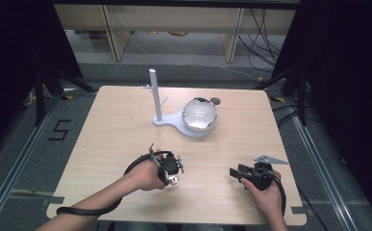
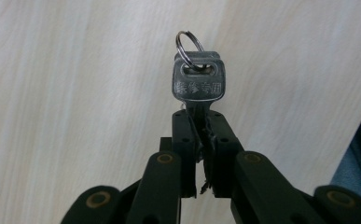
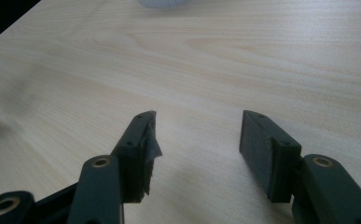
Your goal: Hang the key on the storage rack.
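Closest to me, at the near edge of the table [image 1: 111, 125], both my forearms come in and each hand carries a gripper. On my left side, my left hand [image 1: 142, 175] holds the left gripper [image 1: 174, 174], whose jaws are pinched together on the blade of a silver key [image 2: 198, 84]; in the left gripper view the key stands up out of the black jaws, its flat head carries stamped characters, and a small split ring [image 2: 190, 46] is threaded through the slot in the head, with pale wood grain behind it. A patch of blue cloth shows at the lower right edge of that view. To the right of that gripper, well apart from it, my right hand [image 1: 266, 195] holds the right gripper [image 1: 236, 173] low over the wood; its two jaws stand wide apart with nothing between them, and bare tabletop shows in the gap. A bit of metal ring lies at the far left edge of the right gripper view. Farther out from both grippers, toward the far side of the table, a white stand [image 1: 160, 101] rises as a thin post with short pegs from a flat rounded base, and a shiny metal bowl [image 1: 199, 114] sits on that base just right of the post
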Action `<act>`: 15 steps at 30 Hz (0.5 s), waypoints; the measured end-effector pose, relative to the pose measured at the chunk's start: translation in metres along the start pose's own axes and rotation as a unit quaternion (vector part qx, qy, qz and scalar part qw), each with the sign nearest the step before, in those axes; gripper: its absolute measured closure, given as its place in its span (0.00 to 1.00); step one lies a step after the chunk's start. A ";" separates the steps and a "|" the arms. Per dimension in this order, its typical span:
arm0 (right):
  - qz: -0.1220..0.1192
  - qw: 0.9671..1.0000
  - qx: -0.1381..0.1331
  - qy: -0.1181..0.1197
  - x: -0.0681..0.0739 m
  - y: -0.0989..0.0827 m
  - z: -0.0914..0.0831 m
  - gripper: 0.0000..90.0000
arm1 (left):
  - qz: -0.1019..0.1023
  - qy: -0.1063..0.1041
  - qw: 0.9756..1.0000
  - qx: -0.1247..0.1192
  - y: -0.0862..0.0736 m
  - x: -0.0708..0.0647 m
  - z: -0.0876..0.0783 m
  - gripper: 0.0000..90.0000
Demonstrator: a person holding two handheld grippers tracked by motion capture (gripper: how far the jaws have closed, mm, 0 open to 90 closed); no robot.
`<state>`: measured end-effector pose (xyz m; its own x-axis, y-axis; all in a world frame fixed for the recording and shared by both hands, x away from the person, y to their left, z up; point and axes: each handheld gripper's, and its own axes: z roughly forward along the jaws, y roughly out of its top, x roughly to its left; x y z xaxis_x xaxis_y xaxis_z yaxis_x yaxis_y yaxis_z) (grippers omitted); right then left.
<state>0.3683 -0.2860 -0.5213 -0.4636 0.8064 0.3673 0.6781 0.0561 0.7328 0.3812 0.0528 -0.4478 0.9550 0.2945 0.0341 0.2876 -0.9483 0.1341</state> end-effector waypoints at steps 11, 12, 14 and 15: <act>-0.003 1.000 0.001 -0.006 0.001 0.000 0.000 0.52 | -0.045 0.023 0.998 -0.034 -0.027 0.020 -0.013 0.92; -0.003 1.000 0.001 -0.004 0.000 0.000 0.000 0.52 | -0.048 0.027 0.998 -0.033 -0.029 0.022 -0.015 0.92; -0.002 1.000 0.001 -0.002 0.001 0.000 -0.001 0.52 | -0.056 0.029 0.997 -0.037 -0.033 0.025 -0.016 0.92; 0.000 1.000 -0.004 0.003 0.001 0.000 0.000 0.52 | -0.061 0.030 0.997 -0.039 -0.035 0.027 -0.017 0.92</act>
<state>0.3681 -0.2855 -0.5214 -0.4672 0.8033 0.3694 0.6736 0.0527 0.7372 0.3957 0.0963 -0.4351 0.9068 0.4156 0.0709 0.3926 -0.8937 0.2173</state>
